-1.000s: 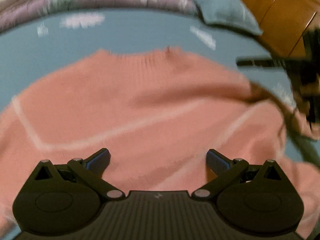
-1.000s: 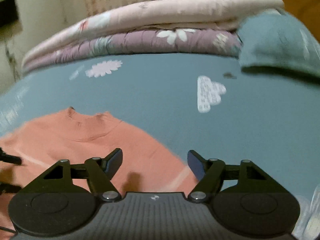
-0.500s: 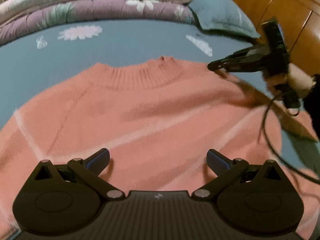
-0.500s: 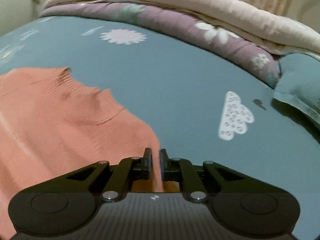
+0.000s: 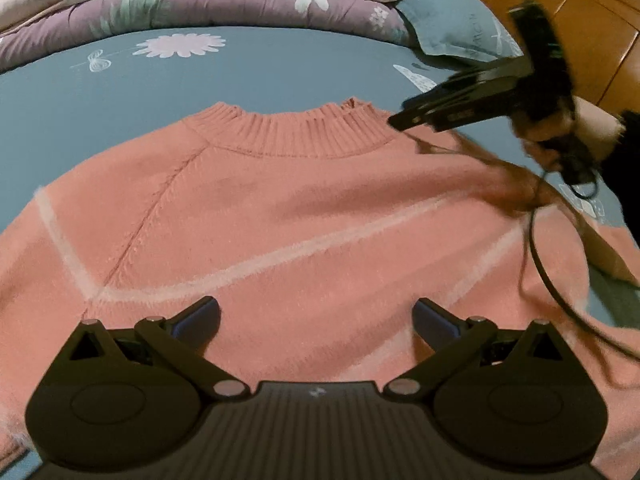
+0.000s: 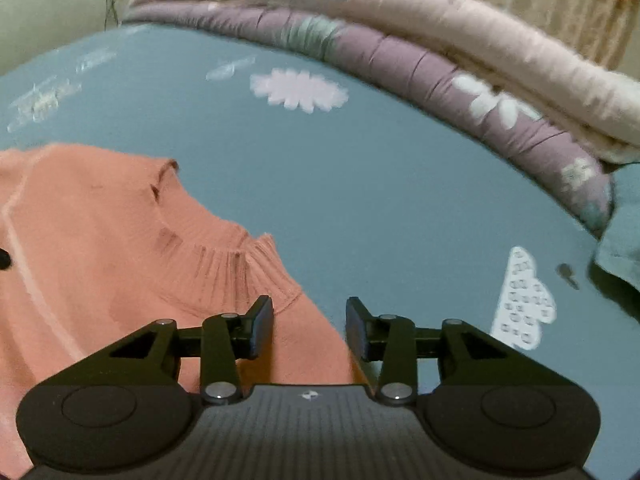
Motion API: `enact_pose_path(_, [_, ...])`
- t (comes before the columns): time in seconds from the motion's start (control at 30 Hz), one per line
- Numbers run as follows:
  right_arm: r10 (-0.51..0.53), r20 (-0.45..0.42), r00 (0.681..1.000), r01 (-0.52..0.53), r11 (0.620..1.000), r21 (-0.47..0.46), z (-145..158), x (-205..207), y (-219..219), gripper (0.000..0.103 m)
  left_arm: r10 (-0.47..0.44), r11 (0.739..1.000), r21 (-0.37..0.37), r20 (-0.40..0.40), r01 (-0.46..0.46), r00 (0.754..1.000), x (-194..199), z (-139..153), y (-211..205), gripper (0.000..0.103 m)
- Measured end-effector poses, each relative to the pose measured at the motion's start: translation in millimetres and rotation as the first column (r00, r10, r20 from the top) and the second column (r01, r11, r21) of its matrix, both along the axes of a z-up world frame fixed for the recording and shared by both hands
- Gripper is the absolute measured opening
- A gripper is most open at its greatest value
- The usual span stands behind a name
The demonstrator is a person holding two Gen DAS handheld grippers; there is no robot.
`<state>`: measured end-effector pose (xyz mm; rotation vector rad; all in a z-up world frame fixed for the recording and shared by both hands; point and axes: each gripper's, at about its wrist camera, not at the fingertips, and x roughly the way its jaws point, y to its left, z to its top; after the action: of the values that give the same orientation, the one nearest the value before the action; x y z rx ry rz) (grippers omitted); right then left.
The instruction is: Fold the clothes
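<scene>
A teal bedsheet [image 5: 280, 68] printed with white flowers covers the bed; folded quilts [image 6: 400, 52] are stacked at twelve o'clock, and a wooden headboard [image 5: 592, 20] stands at two. The pink sweater [image 5: 304, 208] lies flat, collar toward twelve. The left gripper [image 5: 316, 316] hovers wide open above it. The right gripper [image 6: 310, 326], jaws opening, holds nothing, with the sweater's shoulder edge beneath them.
</scene>
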<state>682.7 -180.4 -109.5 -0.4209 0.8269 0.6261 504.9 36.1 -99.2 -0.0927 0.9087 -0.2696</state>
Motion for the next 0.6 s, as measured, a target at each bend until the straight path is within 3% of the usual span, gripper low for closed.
enact_pose_path(0.07, [-0.007,-0.036,0.999,0.009,0.999,0.043,-1.2,3.0,-2.5,0.040,-0.003,1.000,0.001,0.007,0.003,1.000,-0.8,-1.5,0.1,0.102])
enact_pose_path(0.1, [-0.005,-0.056,0.998,0.008,0.998,0.059,-0.4,1.7,-2.2,0.019,-0.004,1.000,0.002,0.011,0.004,1.000,-1.1,-2.2,0.0,0.102])
enact_pose_path(0.13, [-0.003,-0.076,0.997,0.008,0.997,0.074,0.4,0.4,-2.0,0.014,-0.006,1.000,0.002,0.014,0.006,1.000,-1.4,-2.9,0.0,0.102])
enact_pose_path(0.3, [-0.029,0.034,0.999,0.029,1.000,0.007,5.7,-13.8,11.3,0.007,-0.008,1.000,0.017,0.019,0.007,1.000,-0.6,0.5,-3.2,0.102])
enact_pose_path(0.43, [-0.100,0.099,0.990,0.102,0.995,-0.016,6.1,7.3,16.7,0.007,0.005,1.000,0.009,0.053,-0.005,0.999,-2.8,9.6,-0.4,0.102])
enact_pose_path(0.5, [-0.128,0.111,0.986,0.133,0.990,-0.041,-5.0,18.2,18.6,0.003,0.021,1.000,0.014,0.041,-0.022,0.999,-1.3,7.9,1.3,0.102])
enact_pose_path(0.6, [-0.166,0.055,0.985,0.166,0.986,-0.003,-7.1,27.4,10.1,0.004,0.035,0.999,0.025,0.024,-0.035,0.999,-3.1,4.8,4.5,0.102])
